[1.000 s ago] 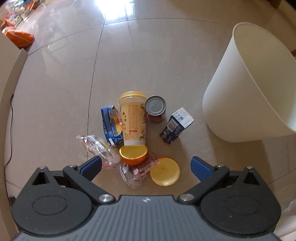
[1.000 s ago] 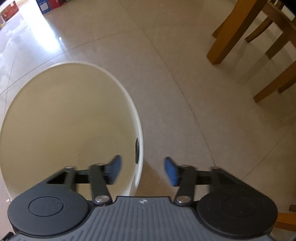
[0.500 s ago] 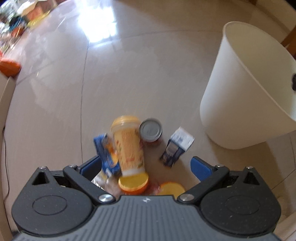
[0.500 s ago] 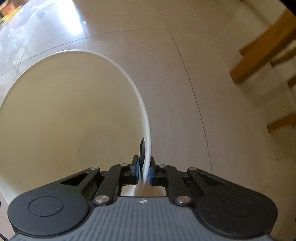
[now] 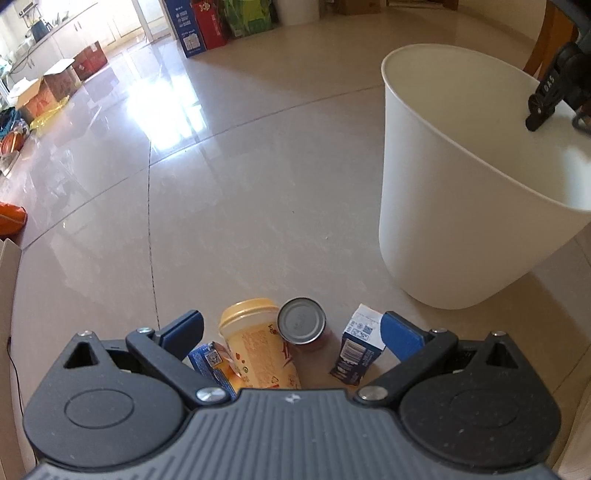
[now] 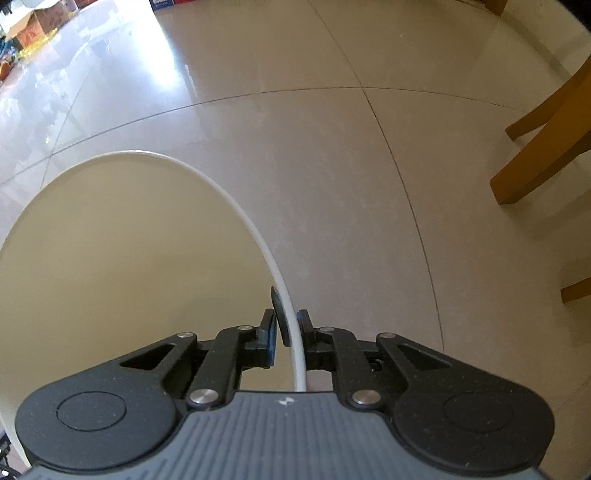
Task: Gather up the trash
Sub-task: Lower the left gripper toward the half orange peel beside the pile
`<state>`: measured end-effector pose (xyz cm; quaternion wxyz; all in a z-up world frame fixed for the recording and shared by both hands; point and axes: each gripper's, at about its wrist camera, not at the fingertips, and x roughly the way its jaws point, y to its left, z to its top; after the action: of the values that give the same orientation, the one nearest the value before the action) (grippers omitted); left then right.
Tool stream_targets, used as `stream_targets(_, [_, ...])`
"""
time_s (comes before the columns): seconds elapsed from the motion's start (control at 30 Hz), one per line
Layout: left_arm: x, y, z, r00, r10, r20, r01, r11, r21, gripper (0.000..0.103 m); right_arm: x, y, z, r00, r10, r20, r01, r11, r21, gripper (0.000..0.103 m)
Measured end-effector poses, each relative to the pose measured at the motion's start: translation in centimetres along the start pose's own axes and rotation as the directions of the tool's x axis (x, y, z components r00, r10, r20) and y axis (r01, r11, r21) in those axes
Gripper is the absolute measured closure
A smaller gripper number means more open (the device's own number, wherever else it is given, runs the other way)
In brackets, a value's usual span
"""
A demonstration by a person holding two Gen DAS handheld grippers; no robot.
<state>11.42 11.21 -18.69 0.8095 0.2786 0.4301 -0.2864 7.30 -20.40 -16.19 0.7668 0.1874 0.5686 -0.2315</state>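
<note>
On the tiled floor lies a small pile of trash: a yellow lidded cup (image 5: 255, 339), a tin can (image 5: 302, 325) on its side, and two blue cartons (image 5: 356, 347) (image 5: 212, 362). My left gripper (image 5: 293, 326) hangs open just above them, a finger on either side and touching none. The gripper body hides the near part of the pile. To the right stands a white bin (image 5: 443, 221), empty as far as I see. My right gripper (image 6: 287, 325) is shut on the bin's rim (image 6: 236, 195), one pad inside and one outside; the left wrist view catches it at the far rim (image 5: 546, 99).
Cardboard boxes (image 5: 55, 85) and coloured cartons (image 5: 195, 26) line the far side of the room. An orange bag (image 5: 11, 218) lies at the left edge. Wooden furniture legs (image 6: 535, 147) stand right of the bin. Open tiled floor stretches beyond the pile.
My right gripper went from open astride the bin's rim to shut on it. My left gripper tipped and came in over the pile; the orange half, yellow lid and wrappers slid under its body.
</note>
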Motion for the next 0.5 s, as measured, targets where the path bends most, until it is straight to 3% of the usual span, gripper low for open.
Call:
stream_targets(0.27, [-1.0,-0.1,-0.4,1.0,-0.019,0.003,0.019,1.0,0.002,0.001,-0.3,0.2,1.2,0.997,0.021,-0.075,-0.021,1.0,0.003,0.085])
stream_targets(0.37, [-1.1,-0.7,0.1,1.0,0.003,0.006,-0.003,0.999,0.033,0.001,0.2,0.1,2.1,0.997,0.021,-0.08,-0.02,1.0,0.014,0.084])
stream_targets(0.5, [-1.8,-0.5,0.3,0.999,-0.026,0.035,0.024,0.999,0.044,0.001,-0.7,1.0,2.2,0.999,-0.02,-0.048,0.02,1.0,-0.006,0.084])
